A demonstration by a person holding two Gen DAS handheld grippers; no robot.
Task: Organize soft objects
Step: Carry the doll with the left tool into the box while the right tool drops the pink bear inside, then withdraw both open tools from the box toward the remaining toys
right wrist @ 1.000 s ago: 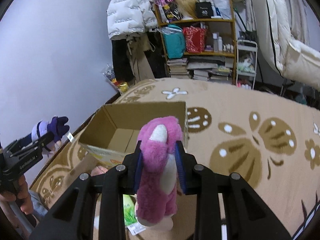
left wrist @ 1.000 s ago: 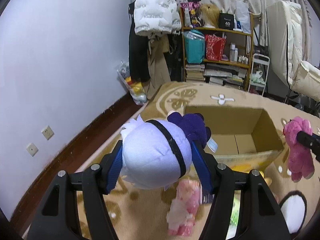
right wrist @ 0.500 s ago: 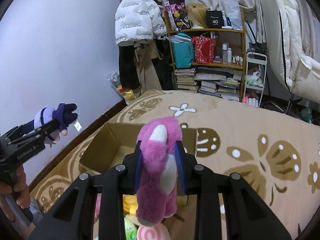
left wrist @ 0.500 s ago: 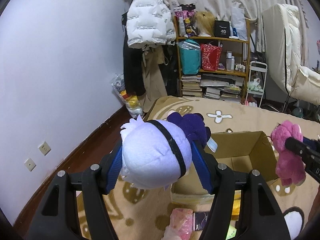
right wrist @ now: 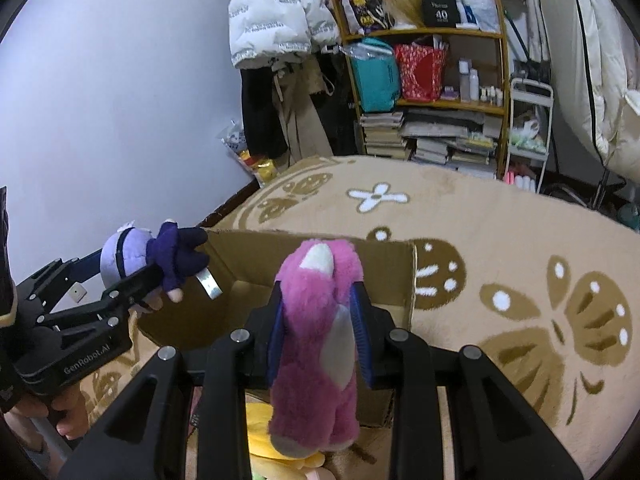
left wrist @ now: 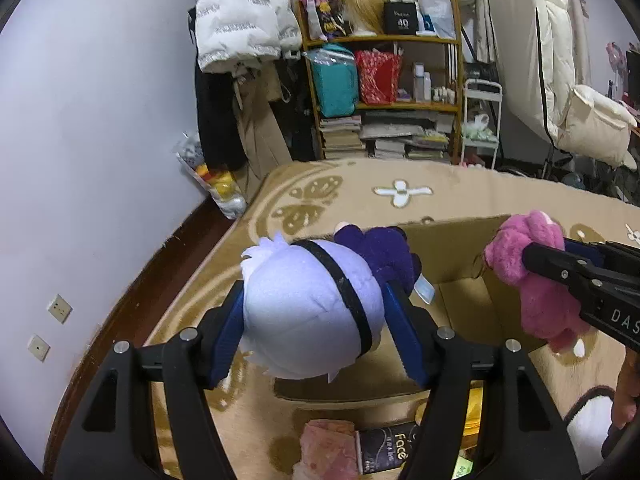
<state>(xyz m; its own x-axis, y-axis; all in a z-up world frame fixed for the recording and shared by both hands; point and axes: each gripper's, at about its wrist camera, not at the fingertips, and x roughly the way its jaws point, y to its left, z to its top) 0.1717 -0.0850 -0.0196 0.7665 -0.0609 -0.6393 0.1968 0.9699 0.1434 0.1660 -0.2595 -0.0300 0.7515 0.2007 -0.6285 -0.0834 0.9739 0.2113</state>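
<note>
Lavender plush fills your left gripper: its jaws pinch the round pale head of the purple doll, which has a black band across it and a dark purple body pointing away from you. The blue pads press on both sides of the head, and the jaws have just been opening a little while the doll is between them. You hold this doll above the near left corner of the cardboard box, which stands open on the beige carpet with brown butterfly patterns. Your right gripper has its jaws pressed tight on the pink plush bear, squeezing its middle; the bear hangs upright, head toward the box, over the near edge of the box. In the left view the bear is at the right side of the box. Below the bear, a yellow soft toy lies on the carpet, and a pink soft toy lies near a dark packet in front of the box.
</note>
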